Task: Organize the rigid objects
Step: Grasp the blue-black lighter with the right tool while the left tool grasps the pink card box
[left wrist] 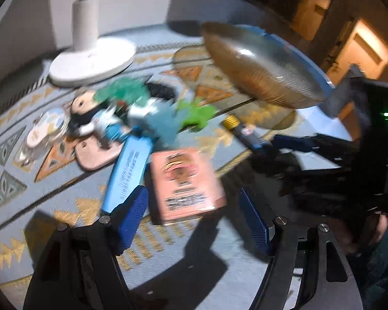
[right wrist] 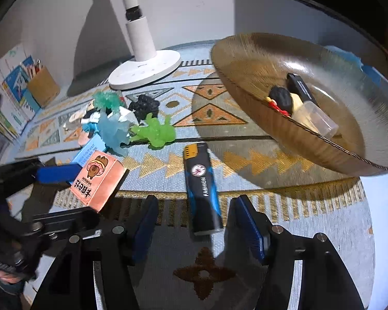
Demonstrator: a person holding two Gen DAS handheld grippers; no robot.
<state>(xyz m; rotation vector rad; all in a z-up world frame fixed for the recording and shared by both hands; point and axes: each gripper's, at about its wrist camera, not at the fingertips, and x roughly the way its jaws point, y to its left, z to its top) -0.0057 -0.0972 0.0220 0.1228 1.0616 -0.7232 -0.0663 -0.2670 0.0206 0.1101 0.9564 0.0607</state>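
At lower left of the left wrist view, the pink box is being framed by the left gripper, jaws spread, nothing pinched. At lower centre of the right wrist view, the lighter is lying on the mat between the spread right gripper pads, unpressed. At upper right, the bowl is being filled; a closing pinch is judged next.

Left gripper: black frame, silver screws, ribbed blue pads.
Right gripper: black frame, silver screws, blue pads.
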